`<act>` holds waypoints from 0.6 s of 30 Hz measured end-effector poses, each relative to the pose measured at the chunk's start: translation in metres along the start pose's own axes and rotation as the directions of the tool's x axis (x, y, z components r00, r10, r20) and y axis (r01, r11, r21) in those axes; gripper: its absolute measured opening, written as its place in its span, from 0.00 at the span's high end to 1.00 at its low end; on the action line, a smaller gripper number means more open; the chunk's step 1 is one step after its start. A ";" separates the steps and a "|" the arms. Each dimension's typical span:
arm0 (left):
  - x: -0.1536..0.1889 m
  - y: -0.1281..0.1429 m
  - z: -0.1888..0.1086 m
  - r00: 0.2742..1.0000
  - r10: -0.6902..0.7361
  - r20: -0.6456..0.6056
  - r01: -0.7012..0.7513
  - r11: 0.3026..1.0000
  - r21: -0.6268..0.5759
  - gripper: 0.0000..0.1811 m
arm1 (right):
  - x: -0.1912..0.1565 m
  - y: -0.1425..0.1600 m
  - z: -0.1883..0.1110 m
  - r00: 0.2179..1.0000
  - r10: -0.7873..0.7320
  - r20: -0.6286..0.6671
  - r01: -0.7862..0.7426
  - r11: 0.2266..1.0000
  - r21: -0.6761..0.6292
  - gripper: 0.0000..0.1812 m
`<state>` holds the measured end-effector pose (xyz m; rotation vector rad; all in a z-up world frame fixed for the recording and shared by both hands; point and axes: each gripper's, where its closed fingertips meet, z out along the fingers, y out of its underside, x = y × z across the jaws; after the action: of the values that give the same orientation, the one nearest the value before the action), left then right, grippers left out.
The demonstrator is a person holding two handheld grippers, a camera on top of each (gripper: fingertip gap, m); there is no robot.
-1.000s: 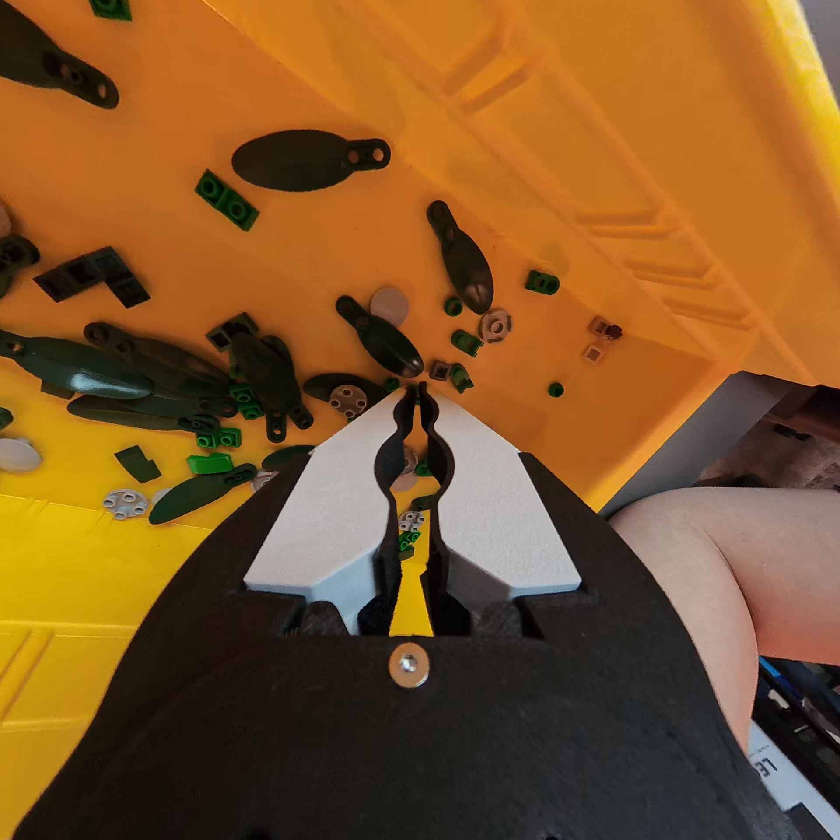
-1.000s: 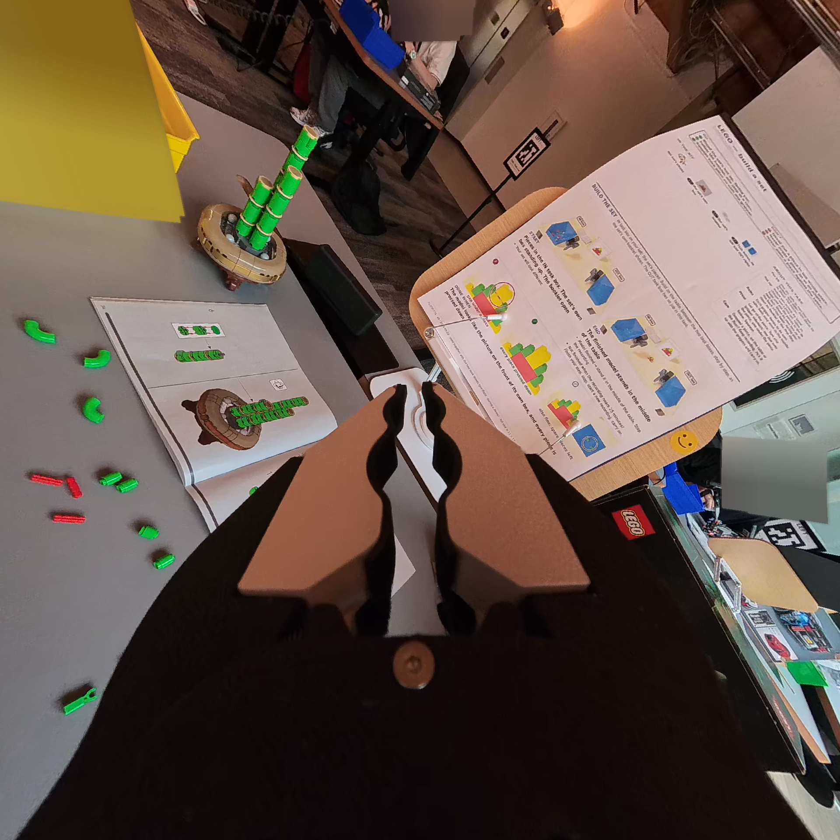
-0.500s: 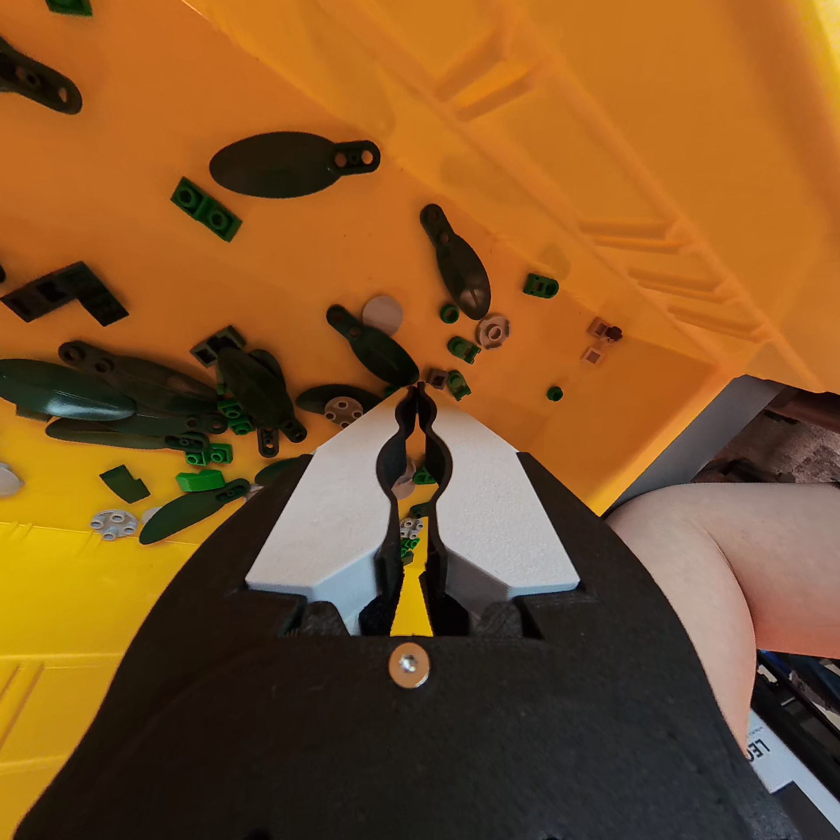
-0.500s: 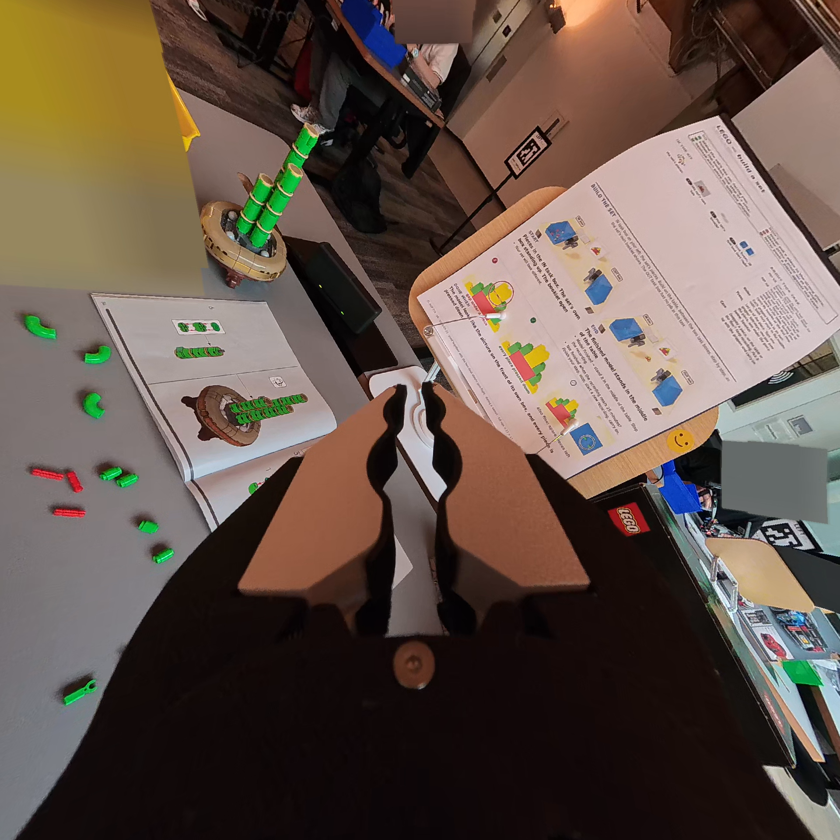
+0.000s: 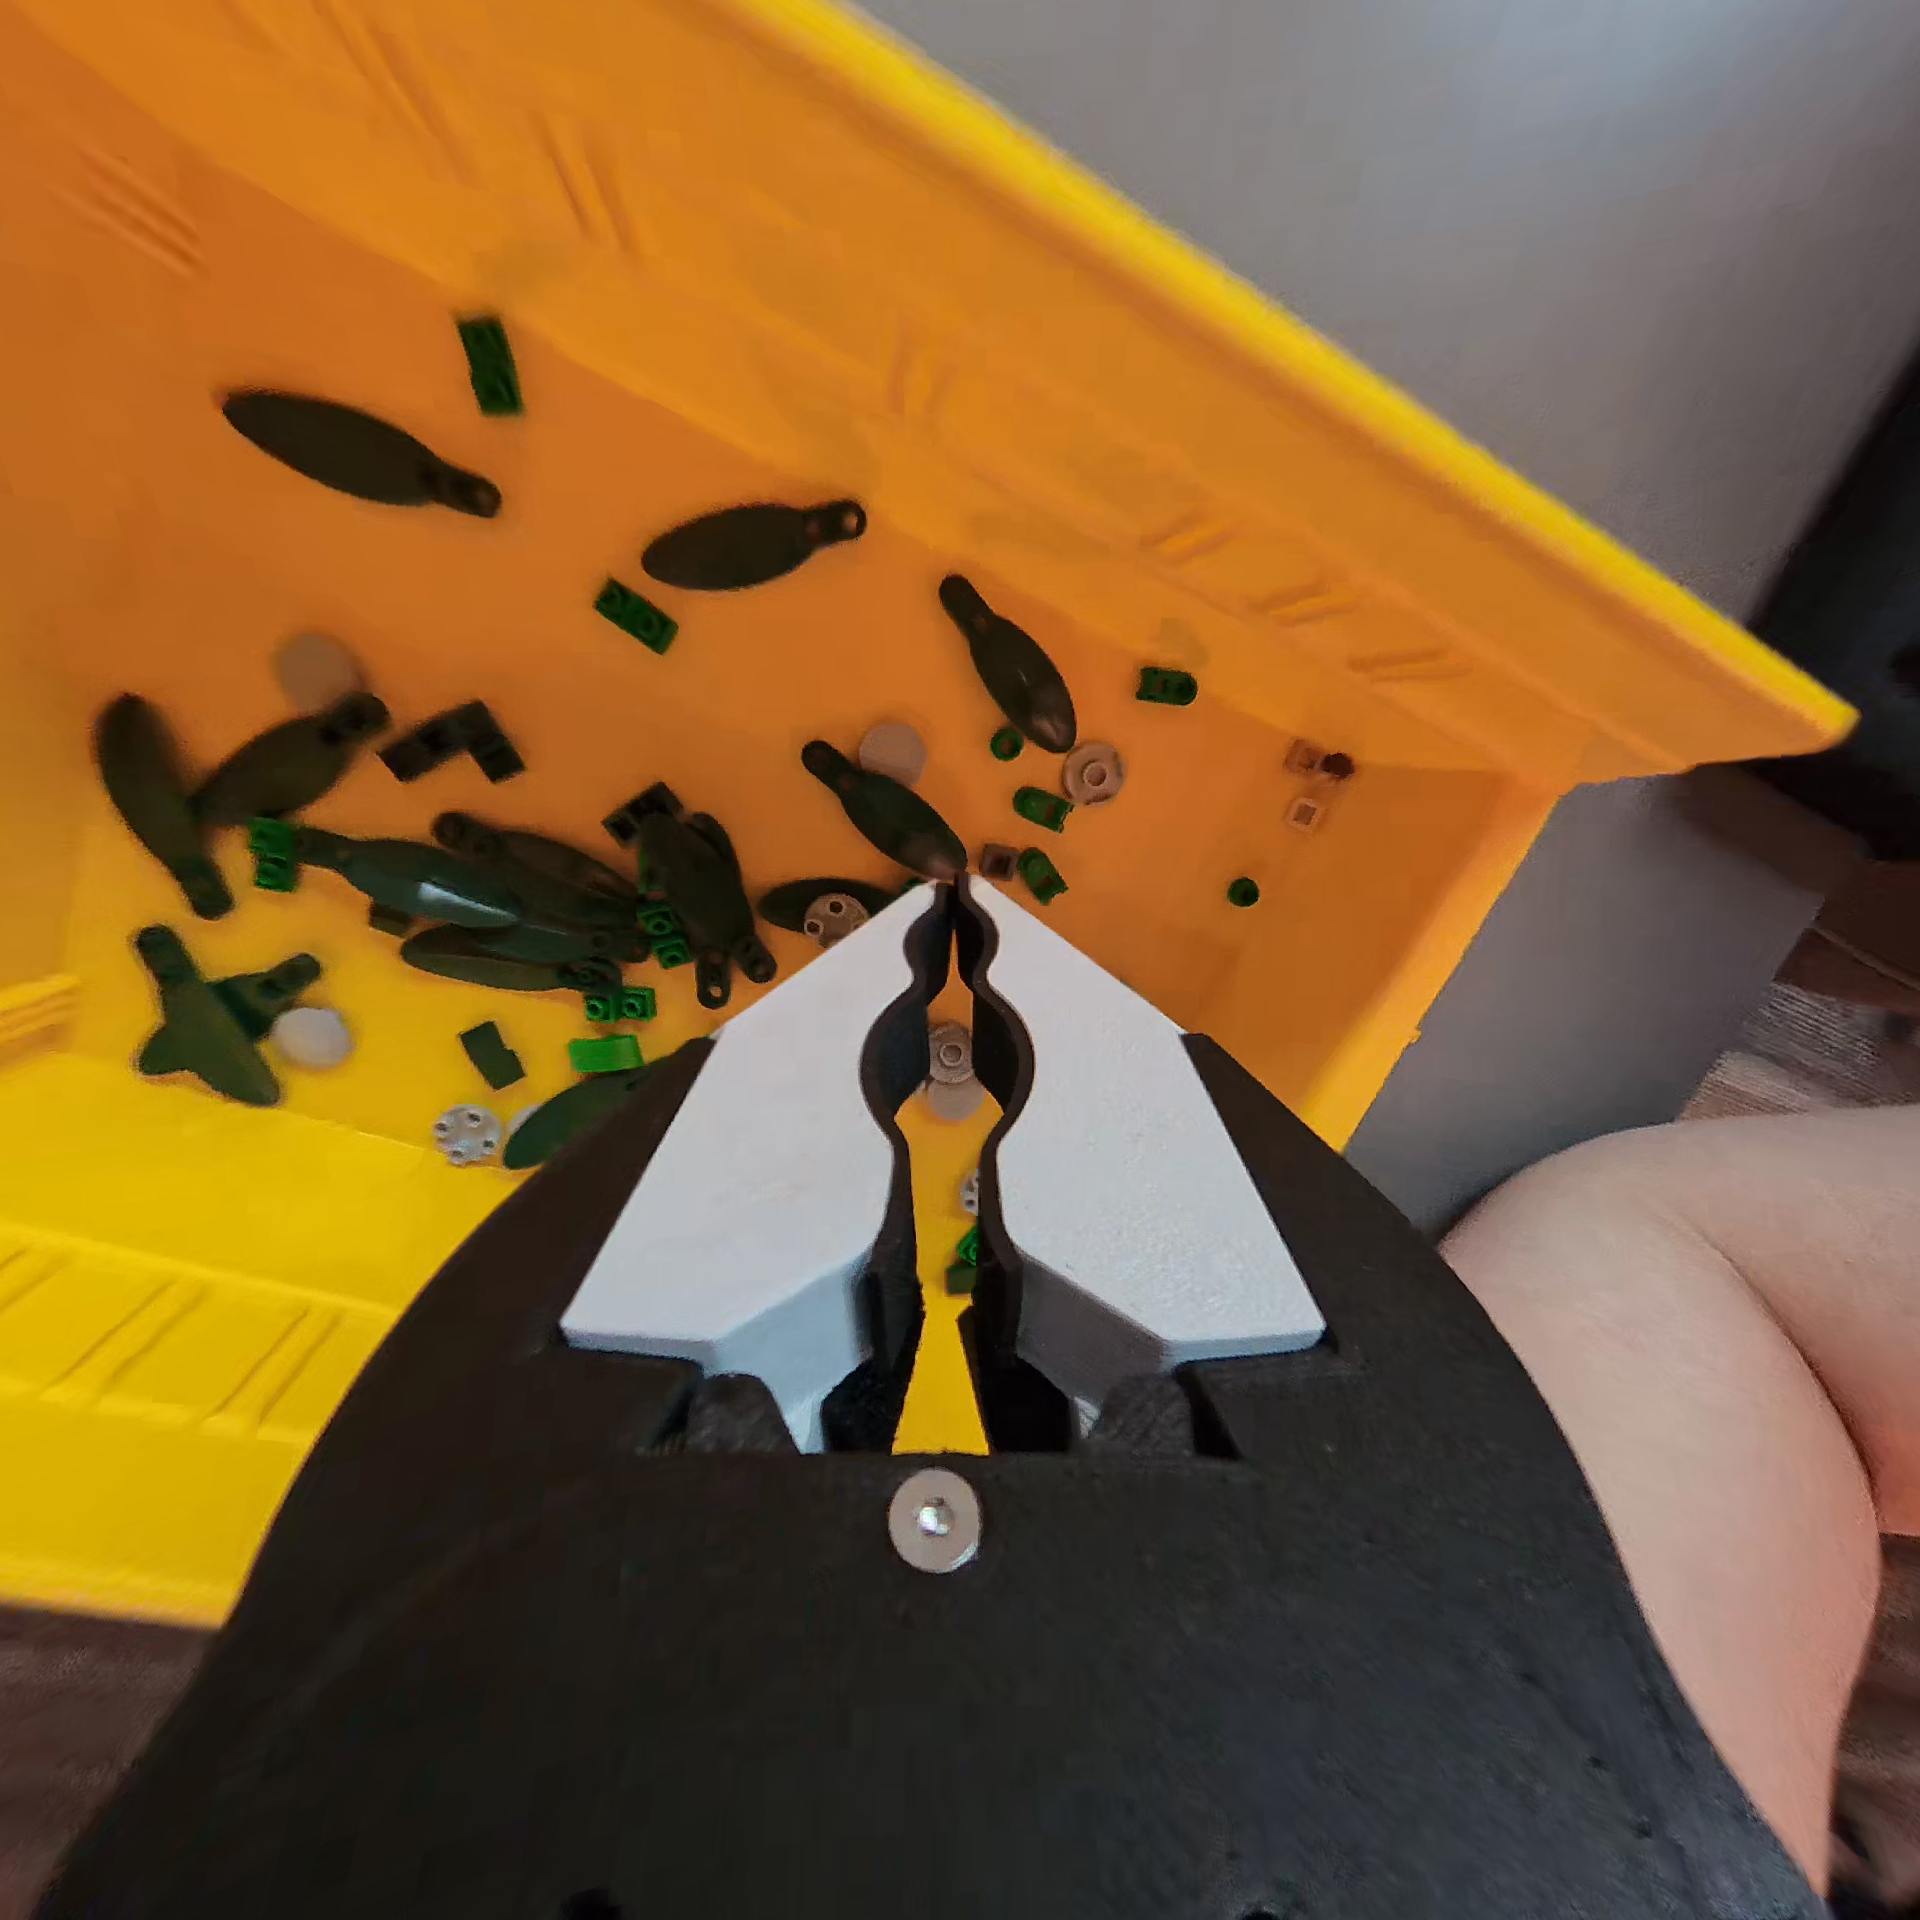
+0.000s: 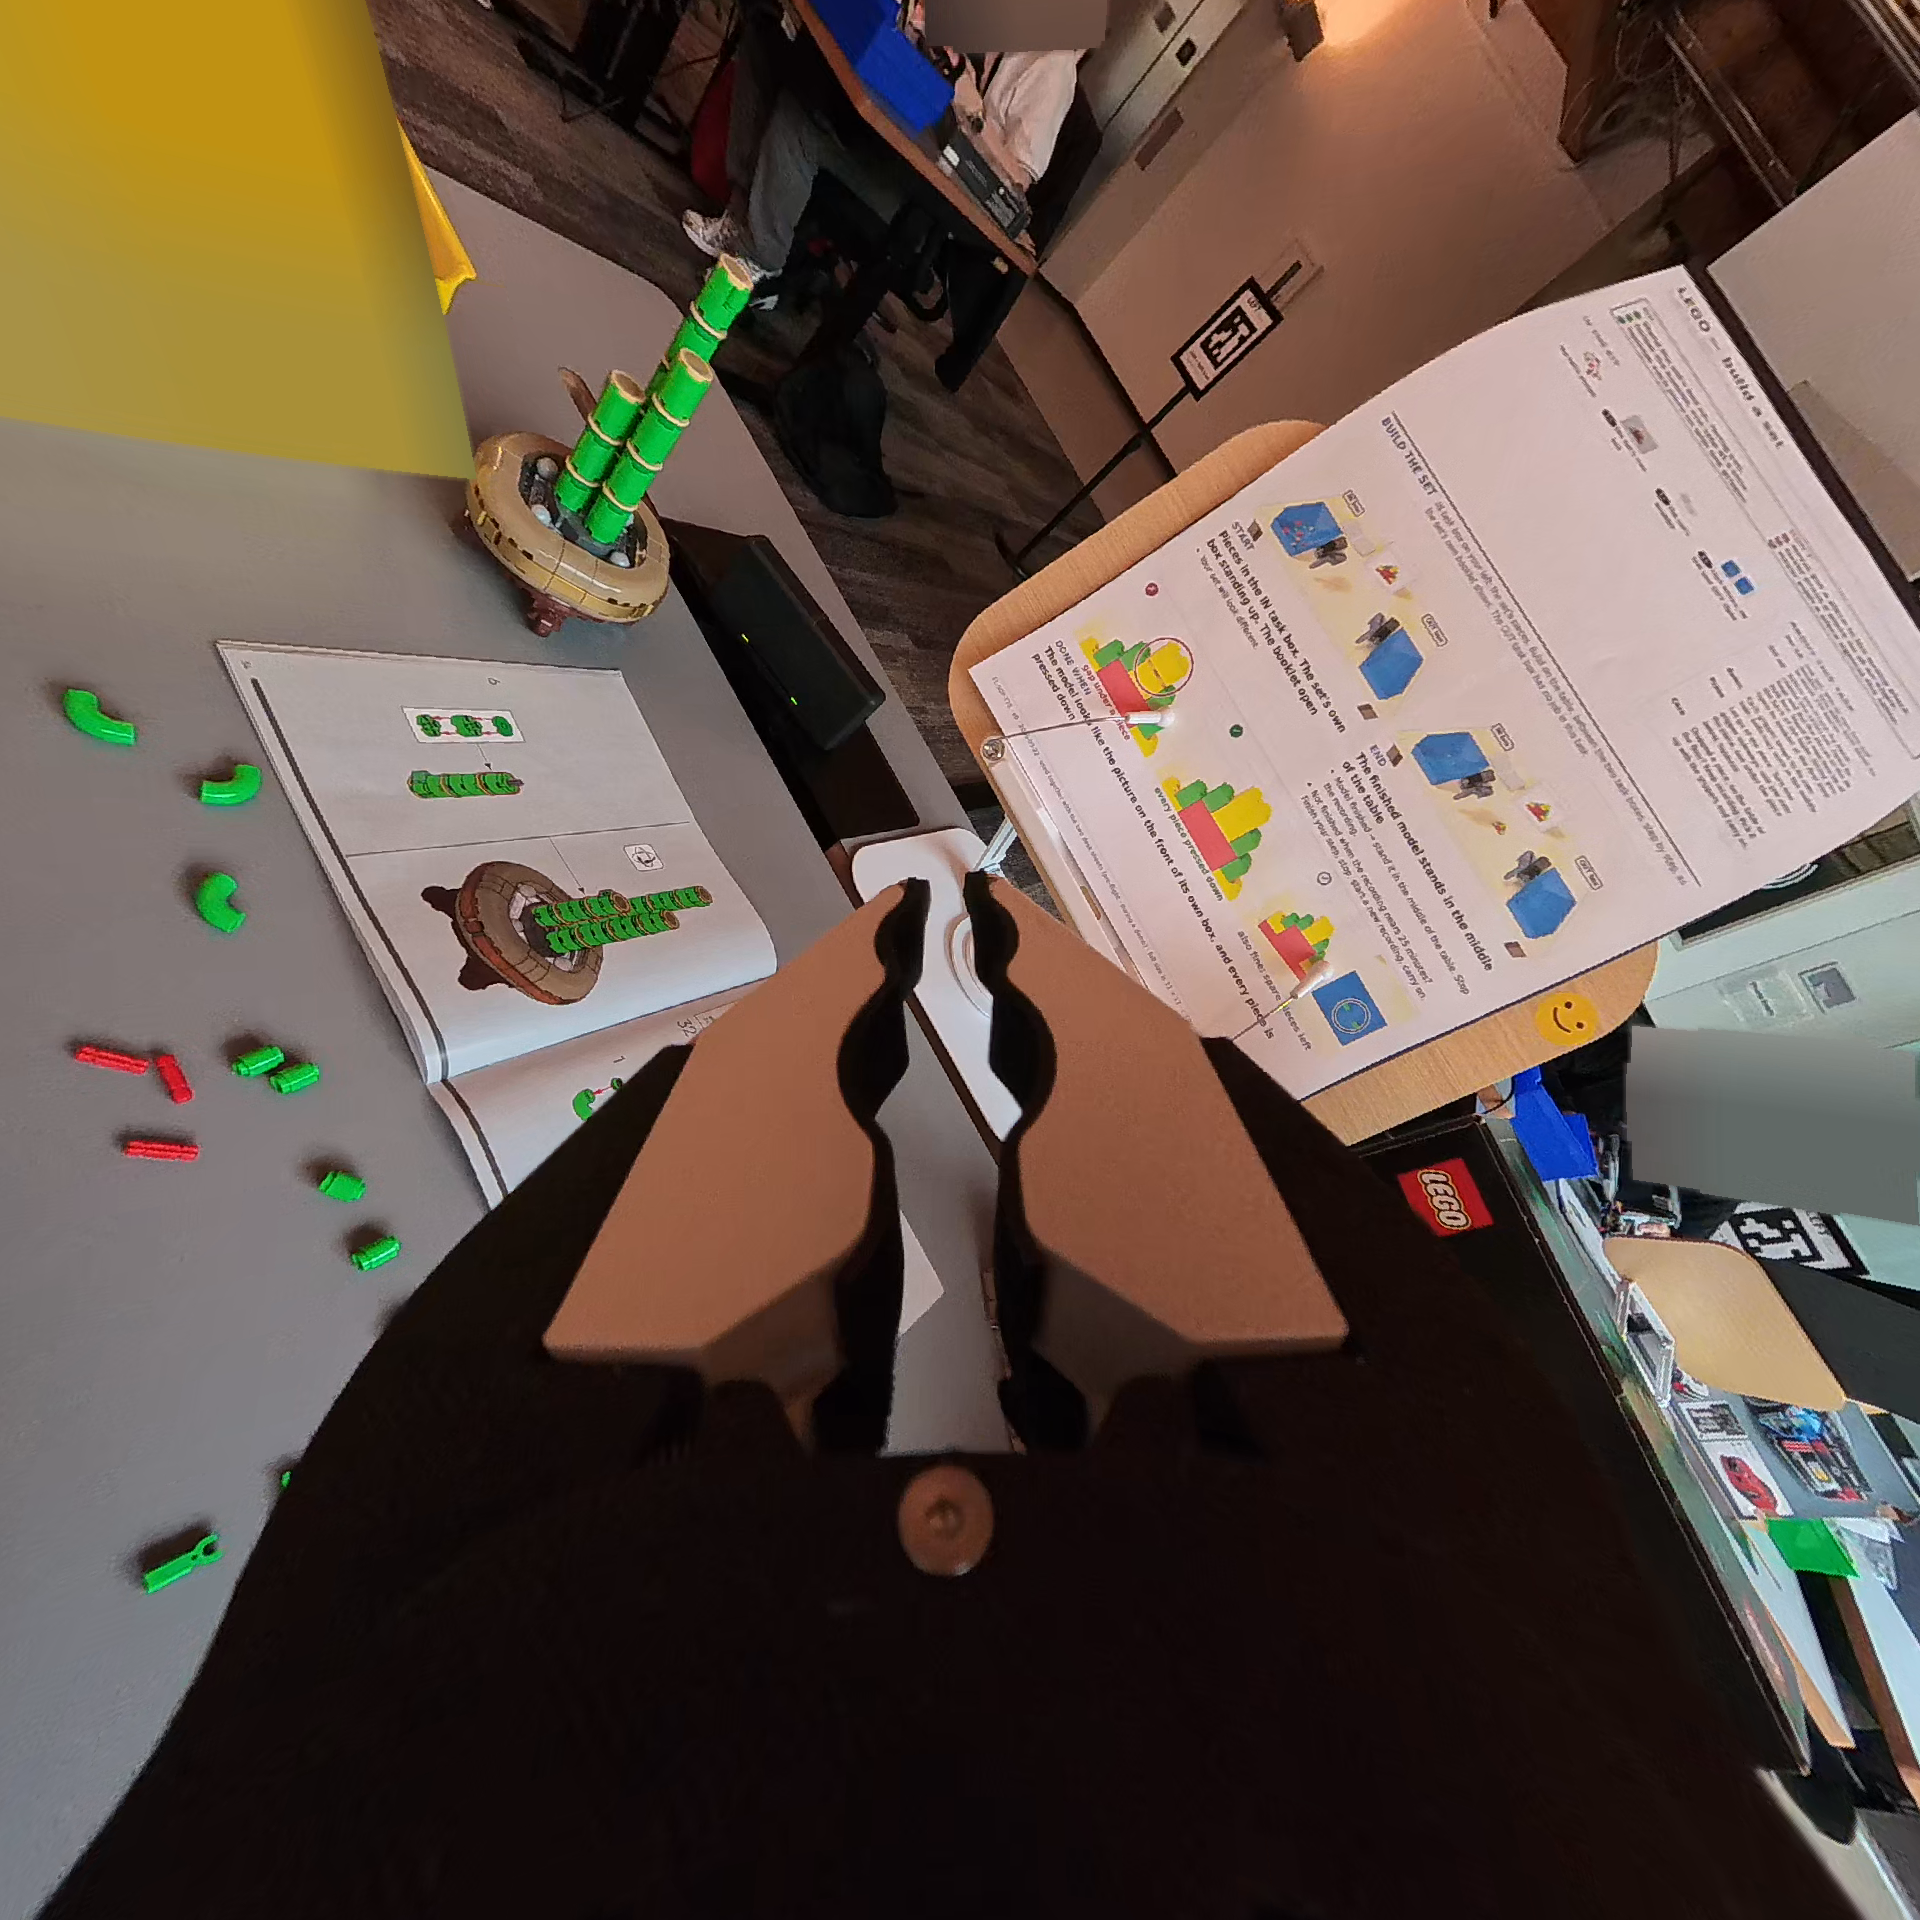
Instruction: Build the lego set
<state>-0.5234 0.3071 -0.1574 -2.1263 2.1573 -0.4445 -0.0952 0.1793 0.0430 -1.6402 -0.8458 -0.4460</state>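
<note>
Overhead, the left tongs (image 5: pixel 956 883) point down into a yellow bin (image 5: pixel 1351 520), their tips pressed together with nothing visibly between them, just above a dark green leaf piece (image 5: pixel 883 810) among scattered small green and grey parts. The right tongs (image 6: pixel 940 888) hover level past the edge of the grey bench (image 6: pixel 125 1299), slightly apart and empty. On that bench stand the half-built bamboo model (image 6: pixel 592 499), an open booklet (image 6: pixel 499 831) and loose green curved pieces (image 6: pixel 99 717).

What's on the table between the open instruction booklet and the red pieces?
In the right wrist view, two small green pieces lie on the grey table between the booklet and the red pieces.
</note>
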 end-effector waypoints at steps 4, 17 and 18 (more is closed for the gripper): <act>0.016 -0.008 -0.020 0.999 0.053 0.011 -0.053 0.993 0.102 1.00 | -0.002 -0.003 -0.003 1.000 -0.021 0.004 0.021 1.000 0.006 0.96; -0.009 0.011 0.029 0.970 -0.232 -0.072 0.220 0.966 -0.137 0.88 | 0.001 -0.001 -0.011 1.000 -0.024 -0.001 0.024 1.000 0.009 0.96; -0.009 0.012 0.031 0.971 -0.227 -0.074 0.214 0.966 -0.147 0.89 | 0.001 -0.001 -0.010 1.000 -0.025 0.002 0.025 1.000 0.007 0.96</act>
<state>-0.5265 0.3115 -0.1917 -2.4831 2.0597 -0.4259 -0.0935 0.1698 0.0468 -1.6252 -0.8691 -0.4582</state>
